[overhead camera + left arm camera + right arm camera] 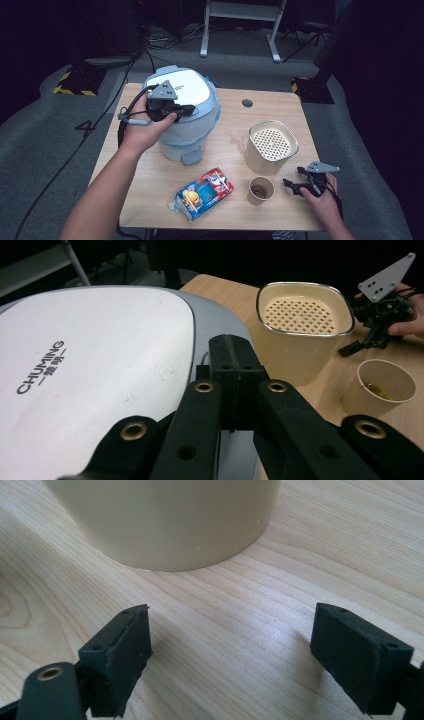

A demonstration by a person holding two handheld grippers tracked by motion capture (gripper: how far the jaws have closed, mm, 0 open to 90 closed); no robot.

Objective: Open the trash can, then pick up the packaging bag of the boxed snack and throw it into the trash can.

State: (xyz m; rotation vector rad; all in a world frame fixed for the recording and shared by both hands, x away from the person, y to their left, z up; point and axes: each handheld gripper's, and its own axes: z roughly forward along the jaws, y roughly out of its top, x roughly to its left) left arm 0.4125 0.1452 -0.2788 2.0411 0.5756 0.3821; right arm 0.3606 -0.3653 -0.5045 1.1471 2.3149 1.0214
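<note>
Rice cooker [182,112] lies under the left gripper [233,365], jaws pressed together on its lid, empty (apparently pressing). Paper cup [165,520] stands just ahead of the right gripper [230,655], jaws wide, empty; next, advance and close.
</note>
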